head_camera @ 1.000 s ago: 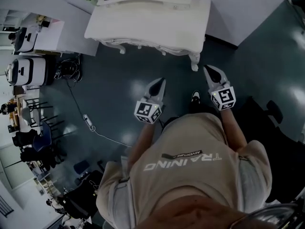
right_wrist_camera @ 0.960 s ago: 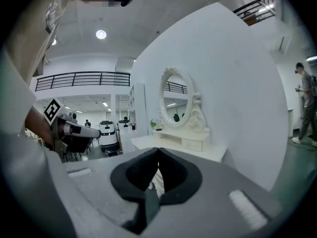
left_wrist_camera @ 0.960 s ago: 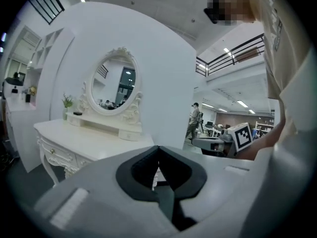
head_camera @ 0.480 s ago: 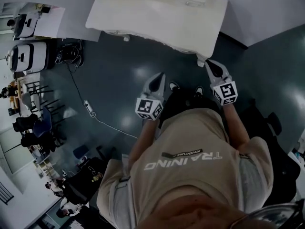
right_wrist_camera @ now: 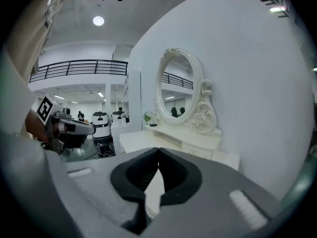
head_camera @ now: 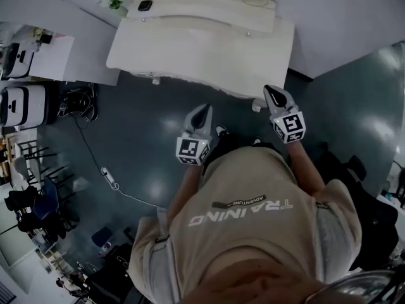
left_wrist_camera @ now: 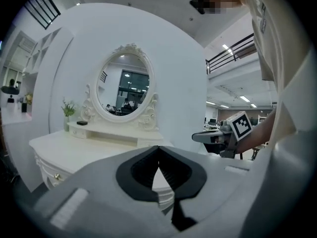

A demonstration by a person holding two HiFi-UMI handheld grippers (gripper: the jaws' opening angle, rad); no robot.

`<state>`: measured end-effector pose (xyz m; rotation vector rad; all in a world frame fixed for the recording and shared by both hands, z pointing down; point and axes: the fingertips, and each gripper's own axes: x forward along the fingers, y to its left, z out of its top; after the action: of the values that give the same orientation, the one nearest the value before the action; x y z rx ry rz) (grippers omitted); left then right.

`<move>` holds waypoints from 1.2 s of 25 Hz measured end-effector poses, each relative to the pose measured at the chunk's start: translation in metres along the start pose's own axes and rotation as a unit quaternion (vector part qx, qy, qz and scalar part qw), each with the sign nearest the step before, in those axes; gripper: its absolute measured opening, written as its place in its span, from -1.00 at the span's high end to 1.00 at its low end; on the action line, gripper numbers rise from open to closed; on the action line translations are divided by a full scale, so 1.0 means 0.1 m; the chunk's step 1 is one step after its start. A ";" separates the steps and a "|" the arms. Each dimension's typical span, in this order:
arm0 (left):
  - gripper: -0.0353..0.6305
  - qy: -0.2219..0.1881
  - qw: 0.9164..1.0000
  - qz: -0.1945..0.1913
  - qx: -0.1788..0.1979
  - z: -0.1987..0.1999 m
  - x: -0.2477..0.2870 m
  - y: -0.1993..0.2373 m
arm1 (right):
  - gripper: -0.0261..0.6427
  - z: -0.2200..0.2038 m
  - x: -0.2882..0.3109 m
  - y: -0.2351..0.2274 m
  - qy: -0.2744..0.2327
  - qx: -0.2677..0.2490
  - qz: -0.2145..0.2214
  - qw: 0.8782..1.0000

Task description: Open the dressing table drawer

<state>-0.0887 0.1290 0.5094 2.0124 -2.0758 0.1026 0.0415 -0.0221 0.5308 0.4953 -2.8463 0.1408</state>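
Note:
The white dressing table (head_camera: 202,49) stands against the wall at the top of the head view, its oval mirror (left_wrist_camera: 124,88) above it. A small drawer knob (left_wrist_camera: 57,176) shows on its front, and the drawers look closed. My left gripper (head_camera: 204,109) is shut with nothing in it and hangs over the dark floor a little short of the table's front edge. My right gripper (head_camera: 269,90) is also shut and empty, its tip close to the table's right front corner. Each gripper view shows the table (right_wrist_camera: 143,142) ahead beyond the closed jaws.
A small plant (head_camera: 116,2) and a black object (head_camera: 145,6) sit on the table's back left. White machines (head_camera: 25,103) and chairs (head_camera: 35,201) stand at the left. A cable with a power strip (head_camera: 109,177) lies on the floor. A black chair (head_camera: 373,214) is at the right.
The person has stepped toward the dressing table. Both grippers moved forward with it and now sit nearer its front edge, still shut.

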 end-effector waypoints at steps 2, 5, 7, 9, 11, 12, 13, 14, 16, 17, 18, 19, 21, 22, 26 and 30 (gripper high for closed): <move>0.87 0.002 1.000 -0.010 0.008 0.03 0.07 0.27 | 0.91 0.15 0.27 0.04 -0.003 -0.003 -0.015 1.000; 0.87 0.006 0.999 -0.033 0.000 0.03 0.13 0.56 | 0.91 0.30 0.56 0.11 -0.005 -0.013 -0.045 0.999; 0.87 0.005 0.999 -0.053 -0.003 0.03 0.19 0.69 | 0.91 0.32 0.70 0.14 -0.001 -0.013 -0.068 0.998; 0.87 0.006 0.997 -0.071 -0.002 0.02 0.30 0.84 | 0.91 0.28 0.87 0.14 0.009 -0.009 -0.083 0.996; 0.87 0.008 0.996 -0.088 0.003 0.05 0.41 0.93 | 0.91 0.24 0.98 0.12 0.028 -0.009 -0.088 0.996; 0.87 0.007 0.995 -0.096 0.008 0.08 0.47 0.96 | 0.91 0.23 1.02 0.09 0.038 -0.010 -0.090 0.995; 0.87 0.006 0.994 -0.104 0.015 0.10 0.54 1.01 | 0.91 0.21 1.09 0.05 0.048 -0.010 -0.093 0.995; 0.87 0.007 0.994 -0.108 0.024 0.10 0.61 1.10 | 0.91 0.17 1.21 0.01 0.054 -0.007 -0.095 0.994; 0.87 0.012 0.994 -0.106 0.034 0.00 0.78 1.37 | 0.91 0.01 1.54 -0.06 0.059 0.007 -0.098 0.993; 0.87 0.017 0.994 -0.103 0.033 -0.10 0.88 1.50 | 0.91 -0.09 1.71 -0.10 0.060 0.014 -0.098 0.993; 0.87 0.023 0.994 -0.100 0.028 -0.21 0.99 1.58 | 0.91 -0.18 1.84 -0.17 0.063 0.019 -0.098 0.993; 0.87 0.028 0.994 -0.099 0.020 -0.30 1.09 1.62 | 0.91 -0.28 1.93 -0.24 0.066 0.022 -0.099 0.993; 0.87 0.046 0.994 -0.099 0.012 -0.41 1.22 1.66 | 0.91 -0.43 2.03 -0.36 0.072 0.031 -0.105 0.991; 0.87 0.056 0.993 -0.099 0.012 -0.41 1.26 1.71 | 0.91 -0.48 2.10 -0.39 0.073 0.038 -0.108 0.991; 0.87 0.068 0.991 -0.107 0.034 -0.11 1.56 1.86 | 0.91 -0.50 2.40 -0.73 0.079 0.056 -0.125 0.987; 0.87 0.093 0.987 -0.120 0.049 -0.01 2.01 1.84 | 0.91 -0.72 2.58 -1.09 0.115 0.079 -0.136 0.981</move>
<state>-0.2742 -0.0587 0.5780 2.2003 -1.7339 0.3407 -0.1403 -0.1968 0.6732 0.8357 -2.5257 0.3511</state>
